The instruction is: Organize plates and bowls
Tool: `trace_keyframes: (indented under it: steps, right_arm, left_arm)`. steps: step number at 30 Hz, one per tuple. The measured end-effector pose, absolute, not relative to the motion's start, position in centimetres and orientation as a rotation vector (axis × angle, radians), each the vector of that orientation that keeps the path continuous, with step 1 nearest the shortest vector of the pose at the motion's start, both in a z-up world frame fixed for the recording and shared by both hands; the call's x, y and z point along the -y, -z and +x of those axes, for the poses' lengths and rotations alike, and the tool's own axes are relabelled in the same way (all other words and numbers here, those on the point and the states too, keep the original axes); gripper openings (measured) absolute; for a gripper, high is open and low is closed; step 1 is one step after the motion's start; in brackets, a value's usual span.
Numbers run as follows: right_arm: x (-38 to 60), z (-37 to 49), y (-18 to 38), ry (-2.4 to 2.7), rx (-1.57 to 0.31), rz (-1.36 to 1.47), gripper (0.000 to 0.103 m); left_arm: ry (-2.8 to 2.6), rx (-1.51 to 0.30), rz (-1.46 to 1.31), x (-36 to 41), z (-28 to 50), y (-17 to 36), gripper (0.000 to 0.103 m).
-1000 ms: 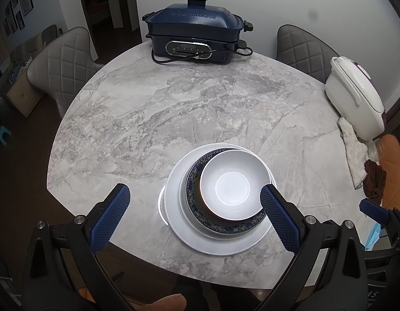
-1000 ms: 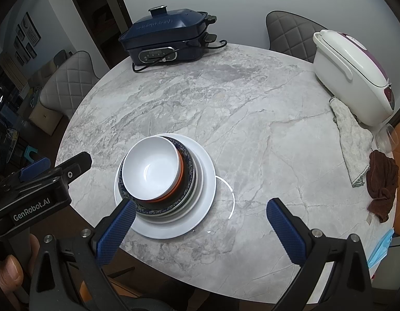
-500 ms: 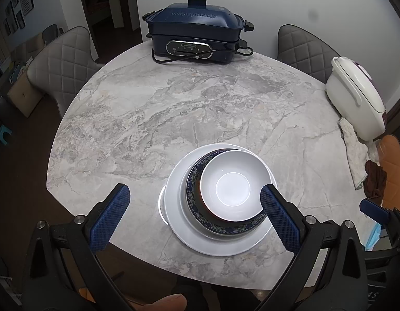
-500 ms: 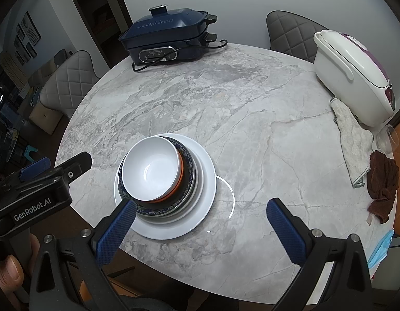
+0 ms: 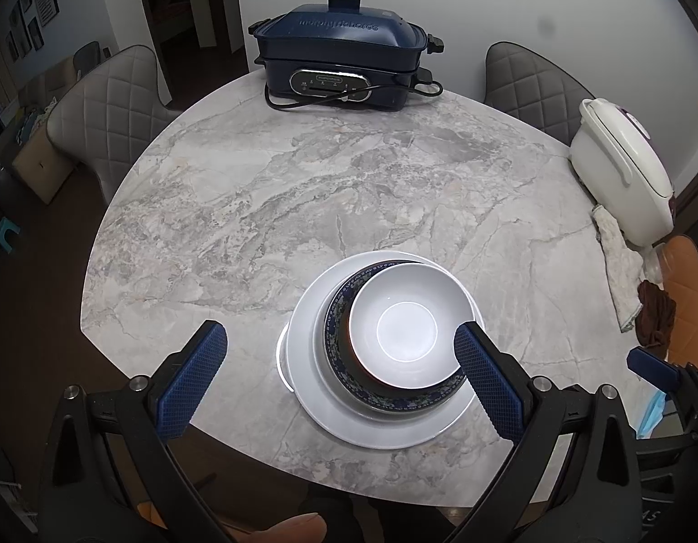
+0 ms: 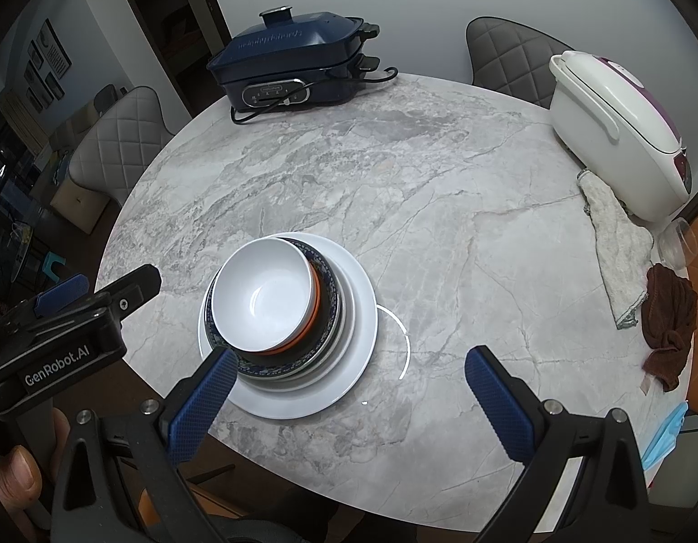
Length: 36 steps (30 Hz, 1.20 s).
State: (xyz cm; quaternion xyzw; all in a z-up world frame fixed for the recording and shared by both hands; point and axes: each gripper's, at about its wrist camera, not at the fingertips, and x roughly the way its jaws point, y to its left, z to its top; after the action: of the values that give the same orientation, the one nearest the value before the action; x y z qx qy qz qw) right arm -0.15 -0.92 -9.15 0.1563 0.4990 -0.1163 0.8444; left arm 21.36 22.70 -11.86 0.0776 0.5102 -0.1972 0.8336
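Two grippers, left and right, hover wide open and empty at the near table edge, flanking one stack: white bowl nested in blue-patterned bowl on white plate.

Both wrist views high, angled down; share dish stack, seemingly near table edge.

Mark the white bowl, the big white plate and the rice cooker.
white bowl (image 6: 263,301): right wrist view, inner bottom.
big white plate (image 6: 360,339): right wrist view, bare right rim.
rice cooker (image 6: 616,104): right wrist view, lid top.
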Motion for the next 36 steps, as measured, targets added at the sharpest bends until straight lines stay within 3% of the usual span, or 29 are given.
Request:
trace_keyframes:
  steps: [36]
  right_arm:
    - [0.56, -0.61, 9.62, 0.235, -1.061, 0.343, 0.103]
  left_arm:
    - [0.435, -1.047, 0.171, -21.95, 21.69, 12.12, 0.102]
